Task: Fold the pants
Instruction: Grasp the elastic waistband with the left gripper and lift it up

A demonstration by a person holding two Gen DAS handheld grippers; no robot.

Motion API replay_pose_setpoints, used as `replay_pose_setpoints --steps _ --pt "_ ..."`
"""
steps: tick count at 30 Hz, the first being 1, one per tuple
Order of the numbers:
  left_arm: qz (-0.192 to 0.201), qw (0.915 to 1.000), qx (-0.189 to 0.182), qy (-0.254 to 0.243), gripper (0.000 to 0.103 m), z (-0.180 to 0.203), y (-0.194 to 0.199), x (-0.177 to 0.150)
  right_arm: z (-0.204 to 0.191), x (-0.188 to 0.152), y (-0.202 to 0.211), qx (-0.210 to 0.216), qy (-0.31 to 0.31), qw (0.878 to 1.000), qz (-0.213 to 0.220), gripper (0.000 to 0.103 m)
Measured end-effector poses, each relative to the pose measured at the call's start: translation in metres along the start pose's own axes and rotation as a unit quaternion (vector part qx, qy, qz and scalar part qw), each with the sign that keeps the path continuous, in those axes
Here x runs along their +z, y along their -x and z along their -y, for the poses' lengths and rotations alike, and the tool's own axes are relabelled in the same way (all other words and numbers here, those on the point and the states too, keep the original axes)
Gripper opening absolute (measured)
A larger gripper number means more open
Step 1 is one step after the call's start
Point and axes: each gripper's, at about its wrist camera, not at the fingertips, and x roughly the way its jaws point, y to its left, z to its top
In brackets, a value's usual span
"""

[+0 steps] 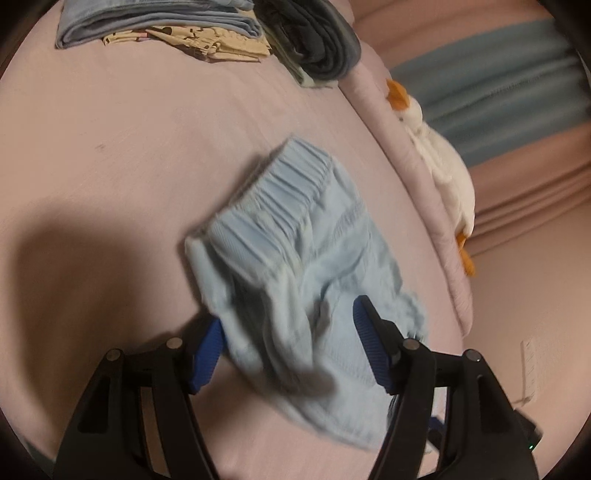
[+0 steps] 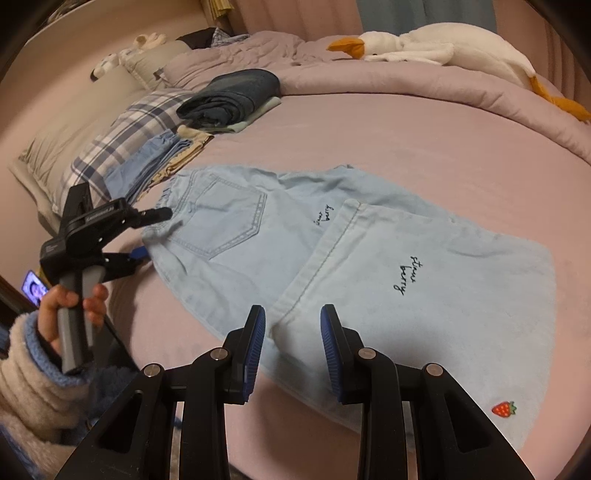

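Note:
Light blue denim pants [image 2: 443,295] lie flat on the pink bed sheet [image 2: 369,136], back pocket up, with one leg laid over the other and a strawberry patch near the hem. My right gripper [image 2: 293,347] hovers open just above the overlaid leg's seam edge. A hand in a fluffy sleeve holds my left gripper [image 2: 151,234] at the gathered waistband [image 2: 170,192], its jaws open on either side of that edge. In the left wrist view the pants [image 1: 303,240] look blurred, and the left gripper [image 1: 290,350] spreads wide with fabric between its blue pads.
Folded clothes are stacked at the bed's far side: dark jeans [image 2: 229,96], blue and beige pieces [image 1: 159,22]. A plaid pillow [image 2: 122,144] lies left. A white plush goose [image 2: 424,48] rests on the rolled duvet [image 2: 369,81]. A phone [image 2: 33,288] glows at far left.

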Motion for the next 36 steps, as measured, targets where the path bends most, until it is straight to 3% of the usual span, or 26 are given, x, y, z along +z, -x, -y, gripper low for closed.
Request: replay_pose_setpoints --steps 5,7,8,11,15,17,22,27,29,31,36 --pt "0.005 0.9999 -0.006 0.01 0.065 0.004 -0.008 0.013 0.002 0.019 -0.017 0.012 -0.02 1.0 0.0 0.031" --pt "0.005 1.0 0.004 0.007 0.055 0.007 -0.009 0.015 0.002 0.029 -0.025 0.014 -0.023 1.0 0.005 0.031" --pt "0.003 0.9999 0.012 0.004 0.041 0.006 -0.01 0.015 0.001 0.038 -0.032 0.011 -0.025 1.0 0.006 0.031" --pt "-0.002 0.9999 0.01 0.005 0.032 0.001 -0.008 0.014 0.004 0.059 -0.054 0.008 -0.032 0.999 -0.005 0.031" --pt "0.009 0.9981 0.029 -0.053 0.02 0.016 0.002 0.008 0.015 0.078 -0.09 -0.014 -0.067 0.997 -0.037 0.022" --pt "0.018 0.9954 0.036 -0.086 0.02 0.026 0.007 0.006 0.02 0.076 -0.112 -0.028 -0.081 0.994 -0.074 0.016" --pt "0.029 0.9851 0.073 -0.153 0.019 0.047 0.009 0.001 0.003 0.073 -0.101 -0.043 -0.056 0.994 -0.089 0.014" --pt "0.033 0.9798 0.089 -0.176 0.019 0.053 0.009 -0.001 -0.032 0.033 -0.075 0.009 -0.014 0.993 -0.12 0.014" --pt "0.033 0.9782 0.091 -0.184 0.019 0.055 0.01 -0.002 -0.044 0.014 -0.078 0.011 0.007 0.99 -0.144 0.014" --pt "0.033 0.9769 0.093 -0.19 0.019 0.058 0.009 -0.002 -0.054 0.006 -0.078 -0.007 0.045 0.99 -0.136 0.014" --pt "0.045 0.9731 0.091 -0.207 0.019 0.069 0.017 -0.006 -0.067 0.002 -0.055 0.007 0.043 0.99 -0.135 0.014"
